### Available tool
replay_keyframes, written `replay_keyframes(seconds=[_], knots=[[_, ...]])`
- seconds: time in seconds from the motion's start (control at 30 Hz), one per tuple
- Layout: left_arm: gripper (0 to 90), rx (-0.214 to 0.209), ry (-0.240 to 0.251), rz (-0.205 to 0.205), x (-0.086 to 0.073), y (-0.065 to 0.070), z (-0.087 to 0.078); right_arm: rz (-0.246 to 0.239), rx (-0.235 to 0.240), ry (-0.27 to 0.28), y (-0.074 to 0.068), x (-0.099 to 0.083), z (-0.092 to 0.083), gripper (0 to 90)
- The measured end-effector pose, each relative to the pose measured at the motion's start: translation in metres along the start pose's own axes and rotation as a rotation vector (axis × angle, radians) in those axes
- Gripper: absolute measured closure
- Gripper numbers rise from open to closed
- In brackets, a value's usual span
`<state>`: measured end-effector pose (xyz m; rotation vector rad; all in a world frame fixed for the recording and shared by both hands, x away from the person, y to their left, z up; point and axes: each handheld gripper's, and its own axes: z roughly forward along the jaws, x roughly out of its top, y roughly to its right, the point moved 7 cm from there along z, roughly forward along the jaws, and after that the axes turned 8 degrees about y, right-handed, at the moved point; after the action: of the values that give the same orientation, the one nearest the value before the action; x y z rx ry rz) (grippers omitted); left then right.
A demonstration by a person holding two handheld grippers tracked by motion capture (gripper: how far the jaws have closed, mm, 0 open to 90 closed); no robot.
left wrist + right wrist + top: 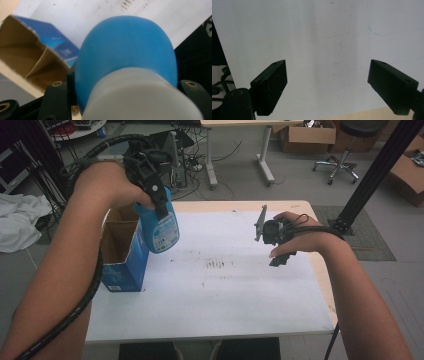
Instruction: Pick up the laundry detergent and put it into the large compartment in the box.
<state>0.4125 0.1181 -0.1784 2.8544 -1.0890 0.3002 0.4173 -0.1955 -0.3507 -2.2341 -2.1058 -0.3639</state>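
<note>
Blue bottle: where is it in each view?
High view: blue bottle upper left, held above the table, beside the open box.
Left gripper view: centre, close up.
Right gripper view: not in it.
Shared landmark: the white table.

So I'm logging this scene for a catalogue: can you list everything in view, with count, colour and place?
bottle: one, blue with a pale cap, held in the air beside the box
box: one, blue outside, brown inside, open-topped, at the table's left edge
table: one, white top with dark smudges, centre
cloth: one, white, on the floor at far left
cardboard boxes: several, brown, on the floor behind
stool: one, black, rear right
left gripper: black, shut on the bottle
right gripper: black, open above the table's right side
</note>
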Motion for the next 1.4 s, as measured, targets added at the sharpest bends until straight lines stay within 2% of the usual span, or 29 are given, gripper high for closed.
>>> replay_keyframes(seconds=[0.27, 0.43, 0.6, 0.63, 0.67, 0.7, 0.73, 0.87, 0.93, 0.97, 1.03, 1.17, 1.27, 1.4], knots=[[40.6, 0.015, 0.026, -0.142, -0.019, -0.03, -0.015, -0.015, 0.003, -0.005, 0.0, 0.003, 0.002, 15.9], [40.7, 0.067, 0.01, -0.216, -0.034, -0.052, -0.02, -0.019, 0.007, -0.007, 0.001, 0.005, 0.004, 15.9], [40.6, 0.079, 0.017, -0.33, -0.048, -0.071, -0.022, -0.024, 0.009, -0.011, 0.001, 0.008, 0.005, 15.9], [40.6, 0.079, 0.017, -0.33, -0.048, -0.071, -0.022, -0.024, 0.009, -0.012, 0.001, 0.009, 0.005, 15.9], [40.6, 0.082, 0.018, -0.369, -0.053, -0.078, -0.022, -0.025, 0.009, -0.01, 0.001, 0.009, 0.005, 15.9], [40.6, 0.082, 0.018, -0.369, -0.053, -0.078, -0.022, -0.026, 0.009, -0.014, 0.001, 0.009, 0.005, 15.9], [40.6, 0.089, 0.02, -0.413, -0.057, -0.083, -0.023, -0.028, 0.009, -0.015, 0.001, 0.01, 0.005, 15.9], [40.6, 0.124, 0.015, -0.488, -0.064, -0.091, -0.025, -0.03, 0.011, -0.019, 0.001, 0.011, 0.007, 15.9], [40.5, 0.133, 0.014, -0.496, -0.066, -0.093, -0.025, -0.033, 0.011, -0.02, 0.001, 0.012, 0.007, 15.9], [40.5, 0.141, 0.015, -0.517, -0.067, -0.095, -0.026, -0.033, 0.01, -0.021, 0.001, 0.012, 0.007, 15.9], [40.5, 0.143, 0.017, -0.533, -0.068, -0.096, -0.025, -0.034, 0.011, -0.021, 0.001, 0.012, 0.008, 15.9], [40.4, 0.156, 0.023, -0.551, -0.068, -0.098, -0.021, -0.035, 0.01, -0.016, 0.002, 0.012, 0.007, 15.9], [40.4, 0.163, 0.009, -0.553, -0.069, -0.099, -0.016, -0.037, 0.009, -0.016, 0.001, 0.012, 0.007, 15.9], [40.4, 0.148, -0.002, -0.556, -0.071, -0.099, -0.006, -0.036, 0.007, -0.015, 0.002, 0.011, 0.008, 15.9]])
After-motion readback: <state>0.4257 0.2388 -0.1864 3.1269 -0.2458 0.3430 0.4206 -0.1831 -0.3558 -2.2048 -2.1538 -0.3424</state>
